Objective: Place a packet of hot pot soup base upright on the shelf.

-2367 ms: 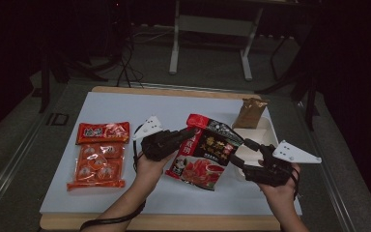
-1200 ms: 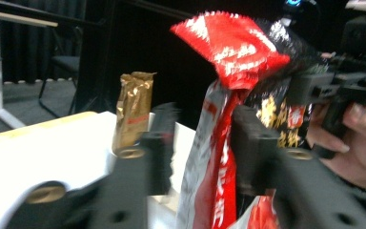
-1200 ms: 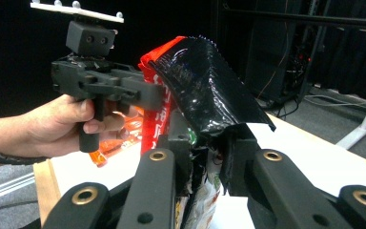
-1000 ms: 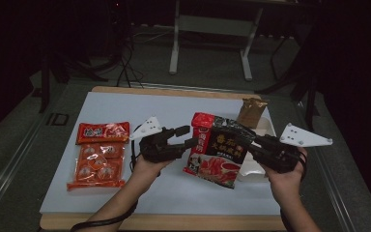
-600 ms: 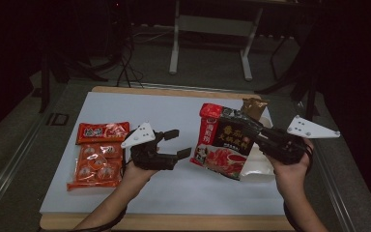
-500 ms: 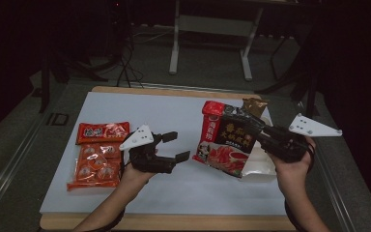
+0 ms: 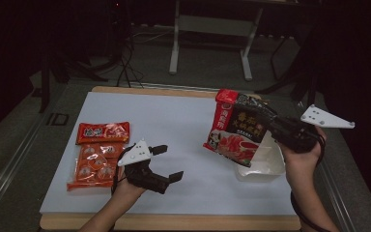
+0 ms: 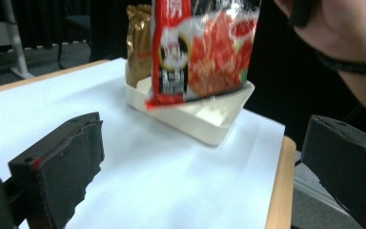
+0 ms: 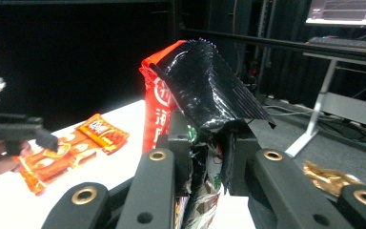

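Two grippers share the work: our right gripper (image 7: 270,126) pinches the black-and-red snack bag (image 7: 239,130) by its edge, holding it tilted in the air above the white tray (image 7: 265,166) at the table's right side. Our left gripper (image 7: 166,163), jaws just spread wide and empty, hangs low over the white mat (image 7: 174,121), near the orange packets (image 7: 96,154). To do this well, we judge, we lower the bag squarely into the tray before letting go.

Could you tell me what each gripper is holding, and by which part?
Right gripper clamps the red-and-black pouch by its side edge; left gripper holds nothing.
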Motion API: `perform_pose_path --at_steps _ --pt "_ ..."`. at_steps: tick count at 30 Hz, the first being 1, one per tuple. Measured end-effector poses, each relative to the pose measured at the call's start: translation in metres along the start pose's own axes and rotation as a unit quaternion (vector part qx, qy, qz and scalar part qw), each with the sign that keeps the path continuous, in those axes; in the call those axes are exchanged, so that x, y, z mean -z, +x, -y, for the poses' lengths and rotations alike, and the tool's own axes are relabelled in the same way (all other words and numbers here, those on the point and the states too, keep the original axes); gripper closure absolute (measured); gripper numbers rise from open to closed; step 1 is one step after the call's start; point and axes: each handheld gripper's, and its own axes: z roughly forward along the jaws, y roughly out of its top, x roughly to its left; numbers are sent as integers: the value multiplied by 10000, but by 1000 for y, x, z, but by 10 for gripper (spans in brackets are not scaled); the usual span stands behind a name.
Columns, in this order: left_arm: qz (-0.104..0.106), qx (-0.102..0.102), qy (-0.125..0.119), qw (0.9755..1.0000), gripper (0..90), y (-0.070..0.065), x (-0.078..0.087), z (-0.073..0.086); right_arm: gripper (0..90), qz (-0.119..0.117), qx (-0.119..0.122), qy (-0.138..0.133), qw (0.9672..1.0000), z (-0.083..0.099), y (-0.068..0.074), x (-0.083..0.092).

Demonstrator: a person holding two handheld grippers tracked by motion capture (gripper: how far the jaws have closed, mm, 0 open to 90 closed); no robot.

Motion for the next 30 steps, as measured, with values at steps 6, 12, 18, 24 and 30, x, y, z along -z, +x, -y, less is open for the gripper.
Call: perform_pose_path --at_steps 6,12,18,24,30 --pt "7 28 213 9998 13 -1 3 17 770 -50 53 -43 10000 -7 -21 5" --pt "-93 -64 366 9993 14 1 8 33 770 6 292 -2 9996 -11 -40 5" --pt "-123 -101 395 9991 14 3 13 45 769 240 535 45 9983 -3 -55 5" --pt "-40 -41 460 9989 14 2 15 52 769 260 458 73 9986 7 -74 6" --pt "-7 -72 481 9988 14 0 16 58 768 299 543 116 9980 17 -94 6"
